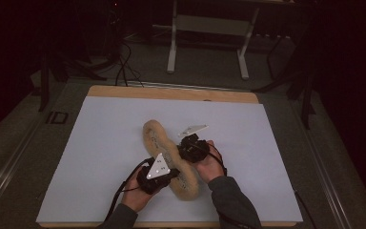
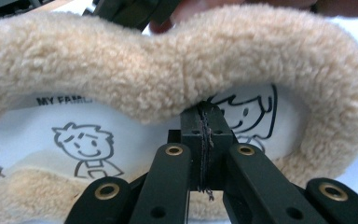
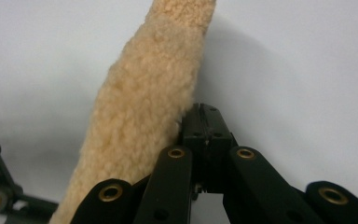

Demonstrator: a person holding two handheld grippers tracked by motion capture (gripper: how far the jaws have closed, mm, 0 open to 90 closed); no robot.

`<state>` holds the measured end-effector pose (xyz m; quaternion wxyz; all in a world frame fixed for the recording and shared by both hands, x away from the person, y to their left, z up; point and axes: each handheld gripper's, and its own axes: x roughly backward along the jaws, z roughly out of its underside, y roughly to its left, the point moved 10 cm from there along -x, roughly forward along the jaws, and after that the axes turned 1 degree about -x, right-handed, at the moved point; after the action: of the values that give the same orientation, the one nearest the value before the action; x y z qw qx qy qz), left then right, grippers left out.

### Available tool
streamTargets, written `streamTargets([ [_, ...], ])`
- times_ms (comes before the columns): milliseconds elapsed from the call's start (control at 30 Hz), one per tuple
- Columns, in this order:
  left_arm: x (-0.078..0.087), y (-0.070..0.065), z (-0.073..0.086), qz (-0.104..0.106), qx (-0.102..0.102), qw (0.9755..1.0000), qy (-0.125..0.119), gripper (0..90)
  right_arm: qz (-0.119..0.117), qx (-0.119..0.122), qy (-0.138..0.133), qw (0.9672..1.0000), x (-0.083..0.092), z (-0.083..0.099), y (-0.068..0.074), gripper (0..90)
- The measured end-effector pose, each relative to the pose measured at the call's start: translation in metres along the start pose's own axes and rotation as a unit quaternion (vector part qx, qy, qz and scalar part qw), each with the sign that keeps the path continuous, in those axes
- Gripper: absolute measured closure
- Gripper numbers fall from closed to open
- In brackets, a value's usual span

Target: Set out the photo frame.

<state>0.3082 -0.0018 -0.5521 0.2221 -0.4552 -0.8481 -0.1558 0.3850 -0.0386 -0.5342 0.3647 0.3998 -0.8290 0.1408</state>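
Observation:
A long tan fleece piece [image 1: 156, 136] lies on the white sheet [image 1: 100, 143] in the high view, running from the middle toward the front. Up close its fleece rim [image 2: 168, 70] surrounds a white lining printed with cartoon figures [image 2: 81, 142] and lettering. My left gripper [image 1: 173, 174] is at its left side with jaws shut, and its tips [image 2: 206, 109] tuck under the fleece rim. My right gripper [image 1: 183, 150] is at the opposite side, also shut. Its tips [image 3: 206, 112] rest against the edge of the fleece piece [image 3: 144, 102]. Whether either pinches the fleece is hidden.
The sheet covers a wooden tabletop [image 1: 171, 93] whose edge shows at the back. Beyond it stand a white metal frame [image 1: 209, 28] and cables [image 1: 121, 62] on a dark floor. The other hand and gripper [image 2: 135, 11] show above the fleece.

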Motion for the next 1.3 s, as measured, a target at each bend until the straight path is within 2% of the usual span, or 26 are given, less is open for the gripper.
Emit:
streamTargets([
  [333,0.013,0.018,0.003,-0.025,-0.002,0.9997,0.006,85.4,0.007,-0.012,-0.010,0.9998,0.016,0.005,-0.009,85.5],
  [667,0.028,0.045,0.006,-0.062,0.012,0.9979,0.009,80.3,0.018,-0.016,-0.005,0.9997,0.026,0.022,-0.014,81.4],
  [967,0.032,0.063,0.009,-0.078,0.020,0.9964,0.025,77.7,0.013,-0.007,-0.005,0.9999,0.034,0.031,-0.011,78.8],
  [1133,0.033,0.077,0.014,-0.091,0.035,0.9946,0.033,76.9,0.008,0.000,-0.014,0.9999,0.040,0.031,-0.005,76.1],
  [1300,0.032,0.088,0.017,-0.098,0.047,0.9931,0.043,74.8,0.011,-0.007,-0.022,0.9997,0.047,0.030,-0.004,73.4],
])
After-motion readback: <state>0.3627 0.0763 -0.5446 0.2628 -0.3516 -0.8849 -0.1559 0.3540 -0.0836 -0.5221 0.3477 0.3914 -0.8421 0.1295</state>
